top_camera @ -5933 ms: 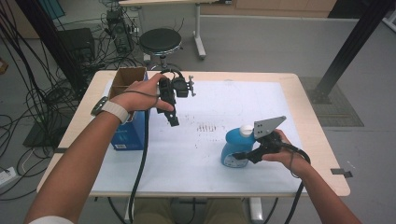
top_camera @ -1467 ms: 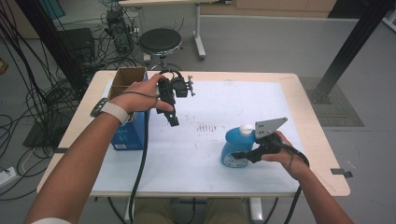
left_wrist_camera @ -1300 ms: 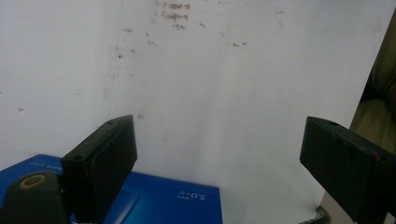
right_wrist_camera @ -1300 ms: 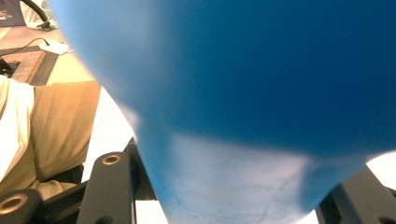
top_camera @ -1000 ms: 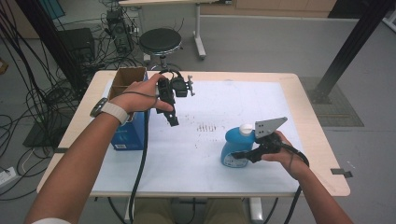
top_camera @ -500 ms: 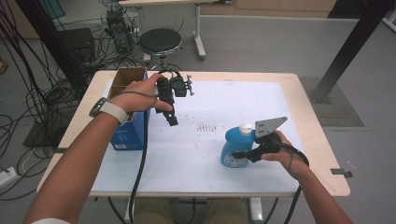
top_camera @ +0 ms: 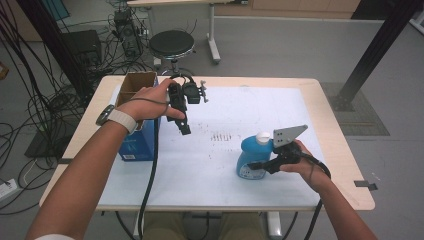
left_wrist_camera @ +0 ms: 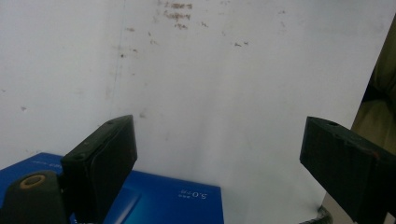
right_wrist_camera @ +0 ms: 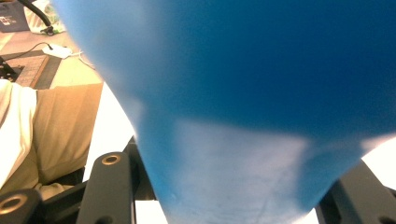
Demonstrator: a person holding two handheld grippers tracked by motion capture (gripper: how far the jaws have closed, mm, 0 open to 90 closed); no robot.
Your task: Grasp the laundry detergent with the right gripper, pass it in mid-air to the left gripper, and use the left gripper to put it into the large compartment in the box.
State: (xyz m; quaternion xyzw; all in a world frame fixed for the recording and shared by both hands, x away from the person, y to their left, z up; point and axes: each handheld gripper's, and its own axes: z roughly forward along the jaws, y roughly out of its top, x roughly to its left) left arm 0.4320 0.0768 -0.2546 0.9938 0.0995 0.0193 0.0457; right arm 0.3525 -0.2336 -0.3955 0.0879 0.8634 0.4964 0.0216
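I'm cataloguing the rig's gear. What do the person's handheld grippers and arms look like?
The left gripper is black, with blocky black jaws and a thick black cable trailing off the table's near edge. The right gripper is black too, topped by a grey three-cornered plate, its black cable looping below the hand. The left wrist wears a dark-faced watch on a pale strap; both forearms are bare.

No visible change (hands steady).

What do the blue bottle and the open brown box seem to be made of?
The blue bottle looks like smooth, slightly translucent plastic with a white cap: the right gripper view shows light glowing through its wall. The brown box looks like plain matte cardboard, judging by its raw tan flaps. Neither can be confirmed by look alone.
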